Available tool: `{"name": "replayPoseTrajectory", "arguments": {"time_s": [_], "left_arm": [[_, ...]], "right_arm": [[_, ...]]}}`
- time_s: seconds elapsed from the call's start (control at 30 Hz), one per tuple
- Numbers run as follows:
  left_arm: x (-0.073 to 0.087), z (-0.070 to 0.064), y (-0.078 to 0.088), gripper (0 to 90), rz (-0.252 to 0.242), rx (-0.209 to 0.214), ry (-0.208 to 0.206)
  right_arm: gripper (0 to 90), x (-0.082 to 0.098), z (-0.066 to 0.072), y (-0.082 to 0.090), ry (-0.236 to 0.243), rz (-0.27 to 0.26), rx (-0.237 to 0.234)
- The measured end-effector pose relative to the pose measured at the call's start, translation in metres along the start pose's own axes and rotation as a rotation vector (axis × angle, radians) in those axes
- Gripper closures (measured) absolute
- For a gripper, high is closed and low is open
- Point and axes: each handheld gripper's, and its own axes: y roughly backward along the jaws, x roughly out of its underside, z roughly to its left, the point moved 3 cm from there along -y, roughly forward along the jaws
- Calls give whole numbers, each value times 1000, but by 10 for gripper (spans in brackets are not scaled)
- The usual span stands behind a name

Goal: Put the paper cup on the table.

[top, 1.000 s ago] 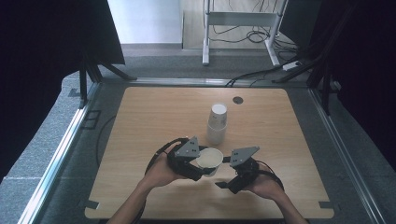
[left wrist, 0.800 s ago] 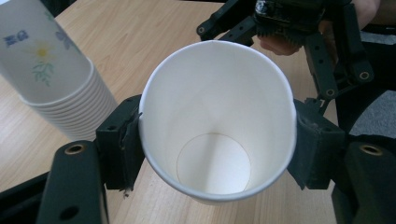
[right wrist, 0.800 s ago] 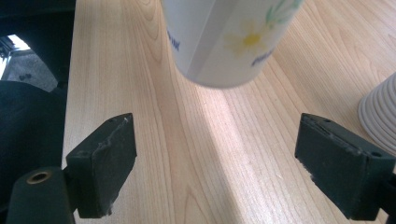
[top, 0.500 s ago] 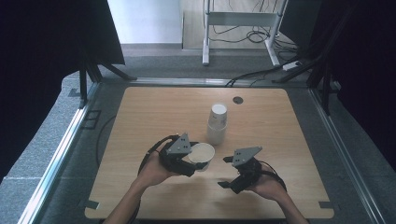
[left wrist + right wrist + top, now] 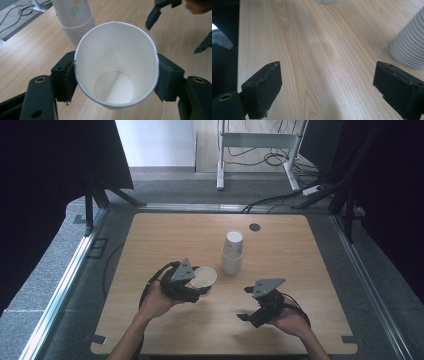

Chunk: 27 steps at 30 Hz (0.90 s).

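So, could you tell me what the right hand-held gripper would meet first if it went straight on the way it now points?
Probably nothing soon: the right hand-held gripper, jaws open and empty, looks along bare light wooden table. The ribbed stack of white paper cups sits off to the side of that line; depth beyond is unclear.

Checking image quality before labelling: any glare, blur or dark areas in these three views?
High view: dark curtains at both sides, table evenly lit. Left gripper view: paper cup sharp, squeezed oval by the left gripper; cup stack slightly soft. Right gripper view: pale glare streak on the wood, jaw tips soft, right gripper empty.
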Motion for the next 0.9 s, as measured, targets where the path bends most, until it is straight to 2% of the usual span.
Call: {"name": "replayPoseTrajectory", "arguments": {"time_s": [0.27,0.43,0.7,0.9], "left_arm": [[16,17,3,292,6,-73,57],[24,27,4,289,21,-122,71],[41,39,1,284,29,-177,117],[51,46,-3,277,15,-201,173]], "right_arm": [[47,9,-4,4,-26,-1,39],[47,15,-7,5,-47,-4,53],[31,23,-10,7,-74,-21,69],[0,31,-13,5,-97,-2,105]]}}
